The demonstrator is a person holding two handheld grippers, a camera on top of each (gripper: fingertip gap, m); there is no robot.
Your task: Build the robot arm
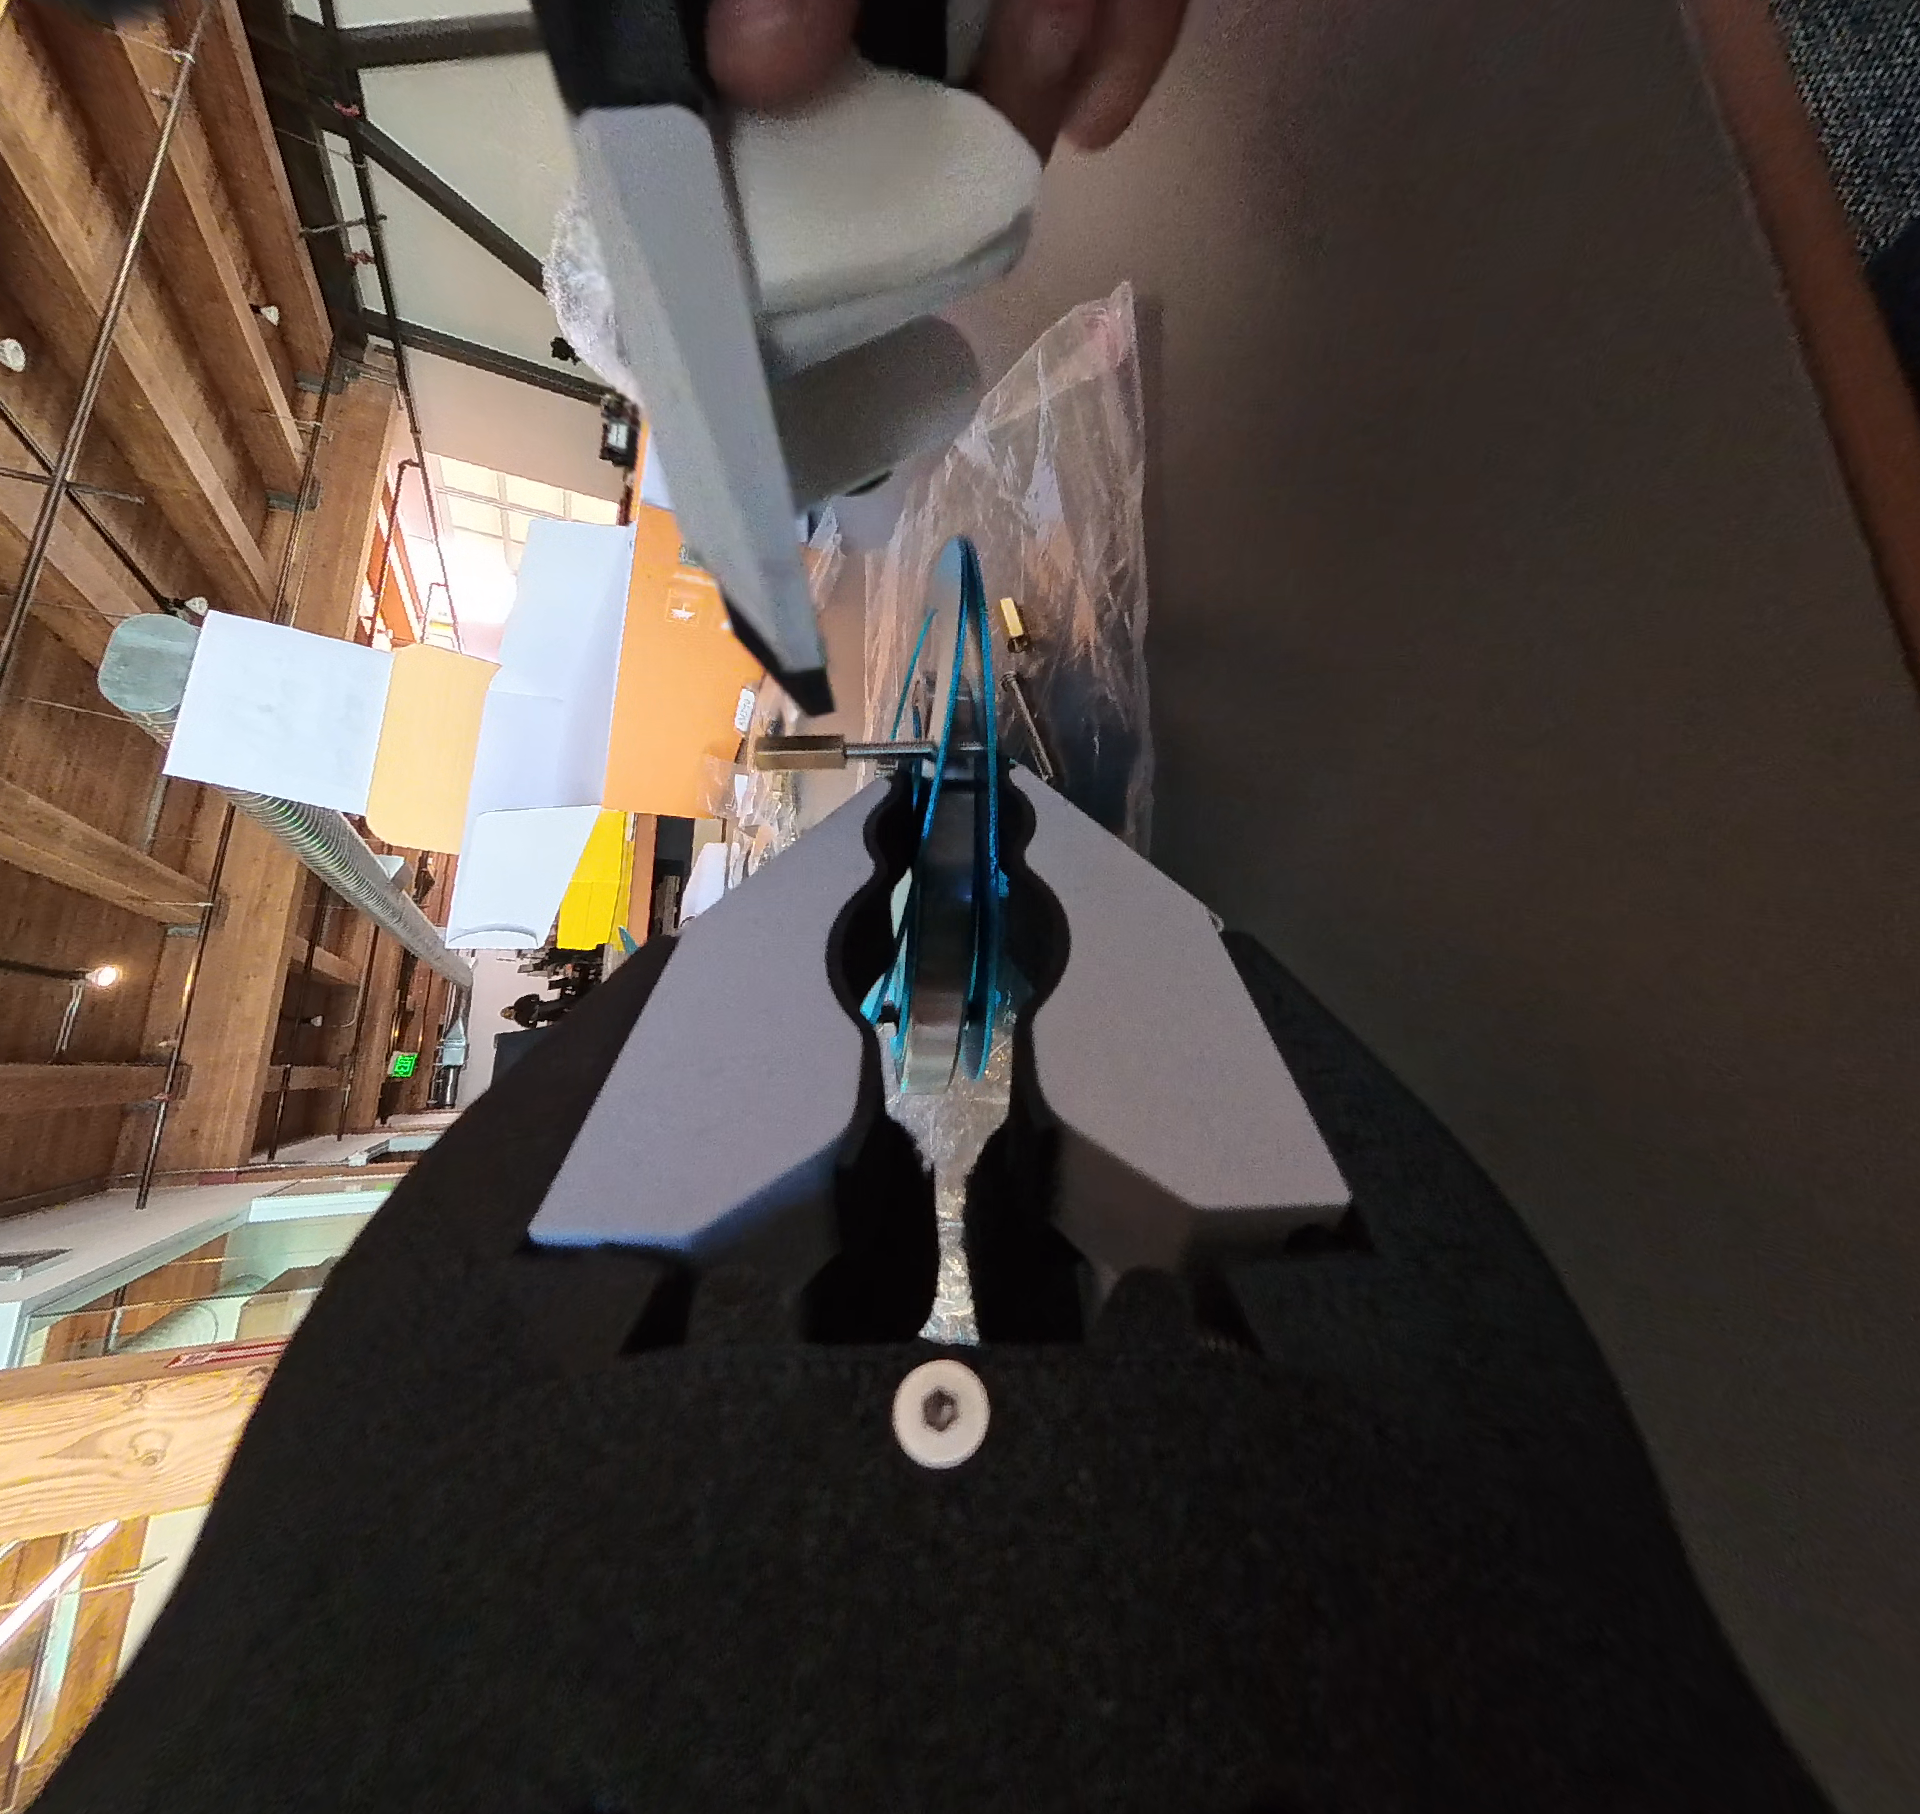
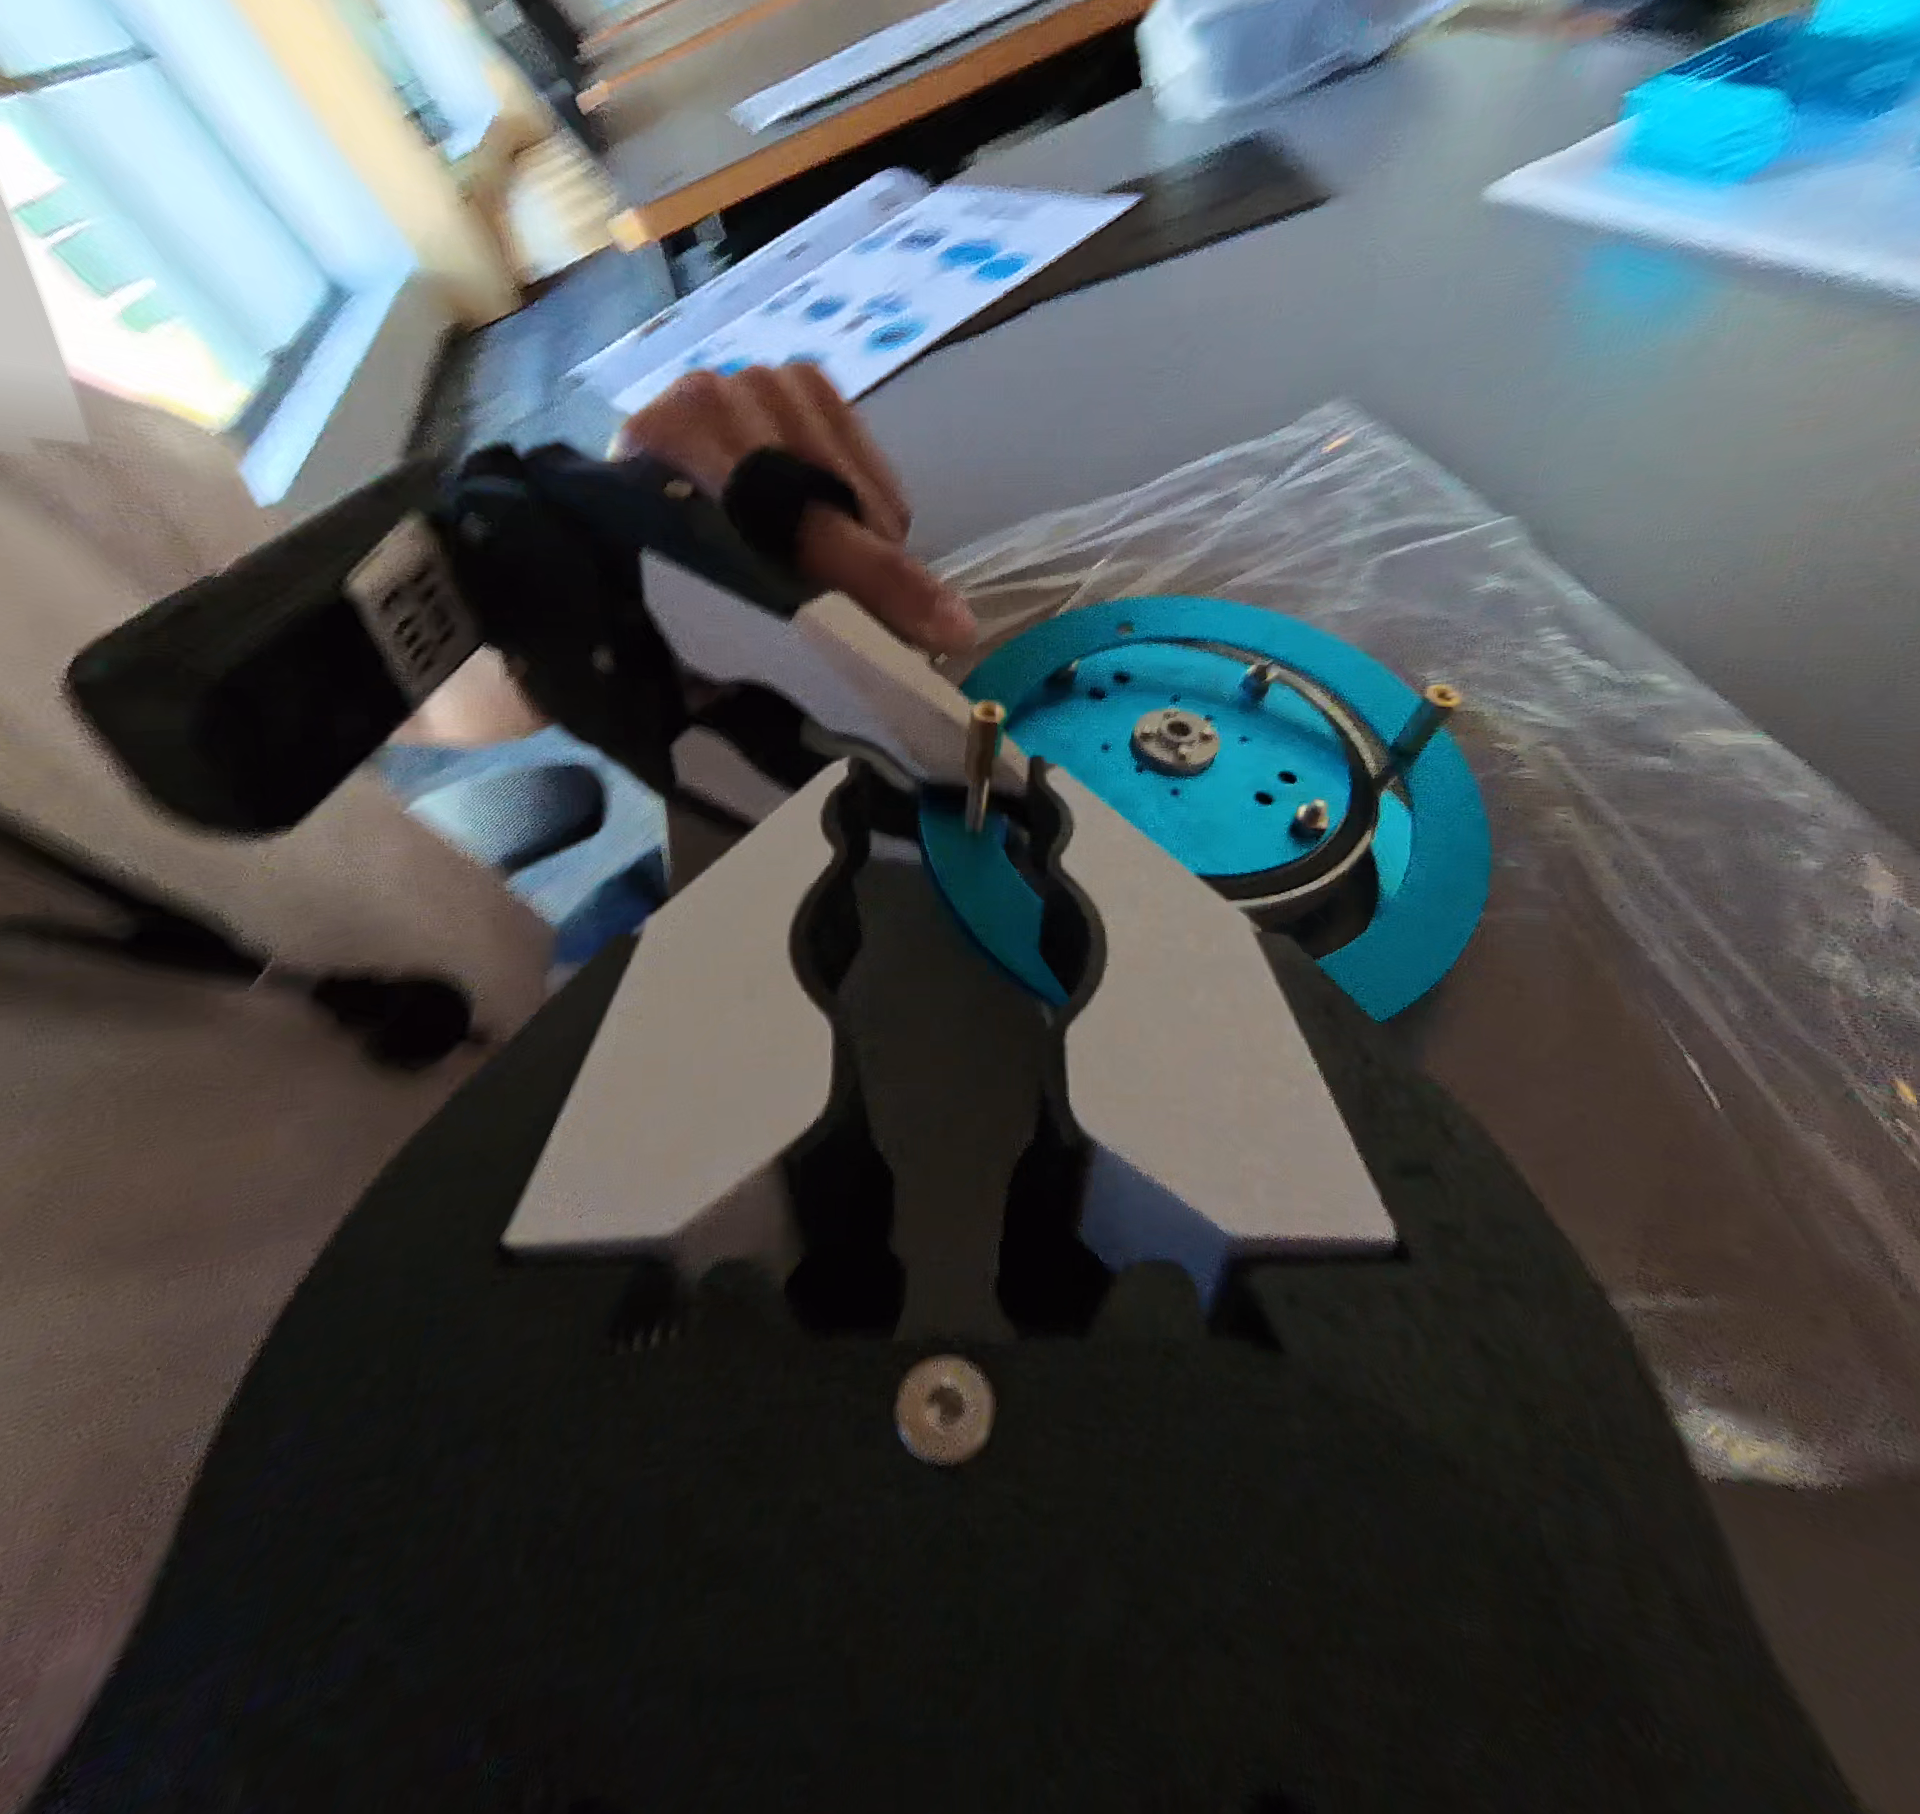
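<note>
My left fingers [image 1: 951,808] clamp the rim of a blue disc assembly [image 2: 1226,788], holding it edge-on above the grey counter [image 1: 1455,621]; from that side its face is hidden. A brass standoff [image 2: 982,762] stands on the near rim, another [image 2: 1418,725] on the far side. My right fingers [image 2: 951,808] sit narrowly parted, the near rim and standoff between their tips; whether they touch is hard to tell. A clear plastic bag [image 2: 1558,673] lies beneath the disc. My hand [image 2: 810,497] grips the left tool, which reaches in low from the left. The background is motion-blurred: a printed sheet [image 2: 883,289], blue shapes beyond.
</note>
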